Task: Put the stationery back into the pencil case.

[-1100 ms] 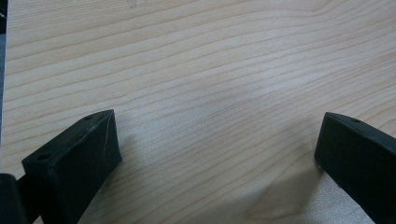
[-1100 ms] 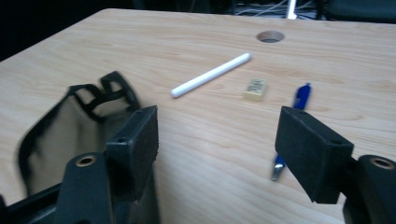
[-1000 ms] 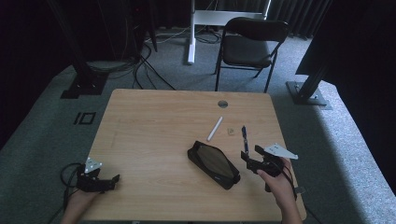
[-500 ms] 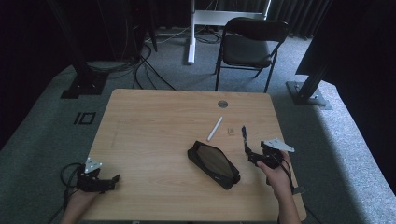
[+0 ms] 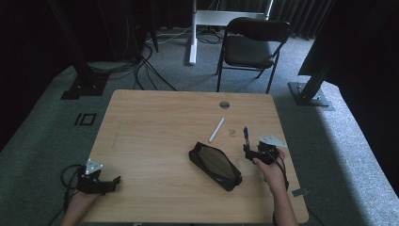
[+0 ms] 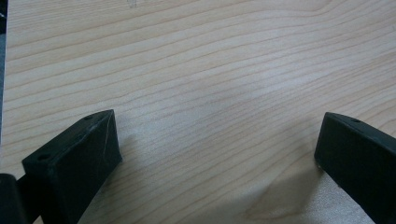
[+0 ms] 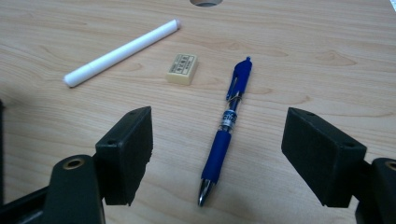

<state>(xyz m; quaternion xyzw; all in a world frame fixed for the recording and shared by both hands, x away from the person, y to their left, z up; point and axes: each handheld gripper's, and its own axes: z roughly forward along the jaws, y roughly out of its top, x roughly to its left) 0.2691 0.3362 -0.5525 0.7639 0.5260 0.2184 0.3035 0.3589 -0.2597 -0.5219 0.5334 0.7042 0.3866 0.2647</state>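
Note:
A blue pen (image 7: 229, 126) lies on the wooden table (image 5: 155, 122), its tip toward me, between the spread jaws of my right gripper (image 7: 222, 140), which touches nothing. In the high view that right gripper (image 5: 251, 148) sits at the near end of the blue pen (image 5: 245, 133). Beyond lie a small eraser (image 7: 182, 69) and a white stick-shaped pen (image 7: 121, 52). A black pencil case (image 5: 214, 165) lies left of the right gripper. My left gripper (image 5: 113, 181) rests open at the table's near left corner, its jaws over bare wood (image 6: 217, 93).
A round cable hole (image 5: 224, 104) sits near the table's far edge. A black chair (image 5: 251, 44) and a white desk leg (image 5: 192, 33) stand beyond the table. Black stand bases and cables lie on the carpet at far left and right.
My right gripper has moved forward, away from the person, so its jaws now straddle the pen's near end. The pen and the left gripper have stayed put.

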